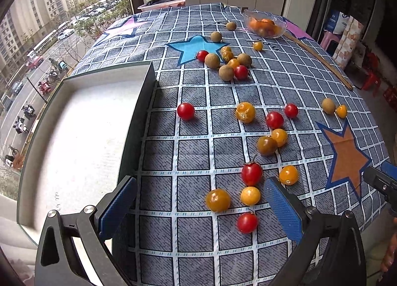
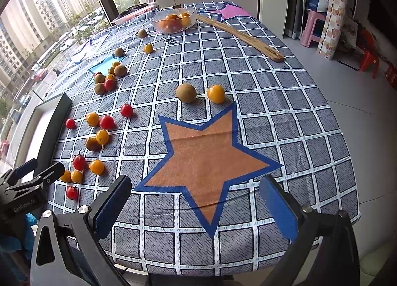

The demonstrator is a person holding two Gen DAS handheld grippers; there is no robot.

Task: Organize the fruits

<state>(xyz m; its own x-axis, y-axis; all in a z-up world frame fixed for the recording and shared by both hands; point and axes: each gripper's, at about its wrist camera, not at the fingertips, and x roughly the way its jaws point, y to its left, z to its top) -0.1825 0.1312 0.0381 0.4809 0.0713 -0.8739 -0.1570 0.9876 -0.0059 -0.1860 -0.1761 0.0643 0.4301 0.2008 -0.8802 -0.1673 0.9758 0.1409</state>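
Checked tablecloth (image 1: 193, 152), tomatoes (image 1: 250, 195) between jaws

Red cherry tomatoes (image 1: 185, 111), yellow cherry tomatoes (image 1: 245, 112) and brown round fruits (image 1: 226, 72), perhaps longans, lay scattered loose across the checked cloth (image 1: 193, 154). A glass bowl (image 1: 264, 24) at the far end held several orange ones.
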